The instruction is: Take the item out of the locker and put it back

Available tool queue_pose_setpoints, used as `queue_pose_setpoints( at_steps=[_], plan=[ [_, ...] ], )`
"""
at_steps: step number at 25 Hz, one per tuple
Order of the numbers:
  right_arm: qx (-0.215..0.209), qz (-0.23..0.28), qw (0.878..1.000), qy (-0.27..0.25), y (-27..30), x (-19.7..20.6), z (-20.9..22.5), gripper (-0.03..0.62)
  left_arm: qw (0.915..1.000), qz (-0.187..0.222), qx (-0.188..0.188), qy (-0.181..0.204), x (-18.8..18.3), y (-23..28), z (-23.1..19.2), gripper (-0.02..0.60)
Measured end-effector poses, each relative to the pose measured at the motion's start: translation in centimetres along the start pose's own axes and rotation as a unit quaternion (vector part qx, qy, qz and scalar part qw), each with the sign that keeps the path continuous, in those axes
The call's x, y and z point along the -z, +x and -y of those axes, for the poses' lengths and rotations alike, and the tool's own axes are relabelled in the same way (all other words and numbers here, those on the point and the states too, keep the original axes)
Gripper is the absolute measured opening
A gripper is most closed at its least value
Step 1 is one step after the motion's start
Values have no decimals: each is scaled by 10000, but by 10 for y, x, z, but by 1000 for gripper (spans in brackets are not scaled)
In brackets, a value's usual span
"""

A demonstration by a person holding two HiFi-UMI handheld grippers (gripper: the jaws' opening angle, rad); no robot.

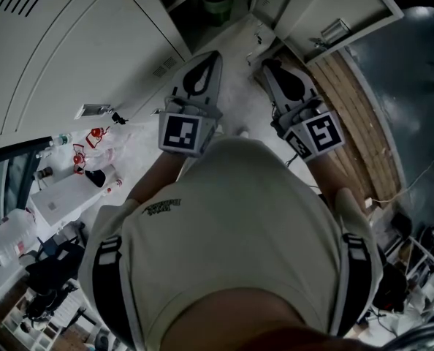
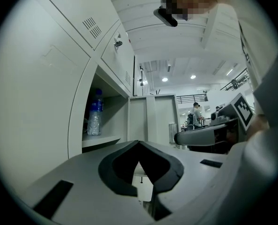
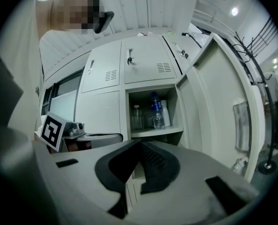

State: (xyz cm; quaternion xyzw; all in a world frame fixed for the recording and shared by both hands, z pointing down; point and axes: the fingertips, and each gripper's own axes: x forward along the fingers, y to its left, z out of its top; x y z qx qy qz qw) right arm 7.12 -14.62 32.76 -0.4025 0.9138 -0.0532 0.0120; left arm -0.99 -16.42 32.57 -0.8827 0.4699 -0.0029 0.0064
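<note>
An open locker compartment (image 3: 153, 108) holds a clear bottle (image 3: 136, 117), a blue-labelled water bottle (image 3: 156, 111) and a white bottle (image 3: 165, 112) on its shelf. The left gripper view shows the blue-labelled bottle (image 2: 95, 114) upright on that shelf. Both grippers hang side by side in front of the person's chest, some way short of the locker. My left gripper (image 1: 211, 57) is shut with nothing between its jaws, tips meeting (image 2: 139, 142). My right gripper (image 1: 269, 66) is shut and empty too, its tips (image 3: 140, 143) pointing below the shelf.
The locker door (image 3: 223, 107) stands swung open at the right. Closed locker doors (image 1: 78, 42) fill the left. A low table (image 1: 63, 196) with bottles and clutter is at the left, wooden planks (image 1: 363, 115) at the right. People (image 2: 196, 114) stand far off.
</note>
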Motion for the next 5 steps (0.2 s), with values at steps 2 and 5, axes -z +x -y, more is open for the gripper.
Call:
queue_pose_setpoints(
  at_steps=[2,5],
  plan=[
    [5,4,10000,-21,-2,-1,2,0,10000,-14,12,3,0,1,2,14],
    [16,28,10000,-32,-4,-2,4,0,10000,-26,12,6,0,3,5,15]
  ],
)
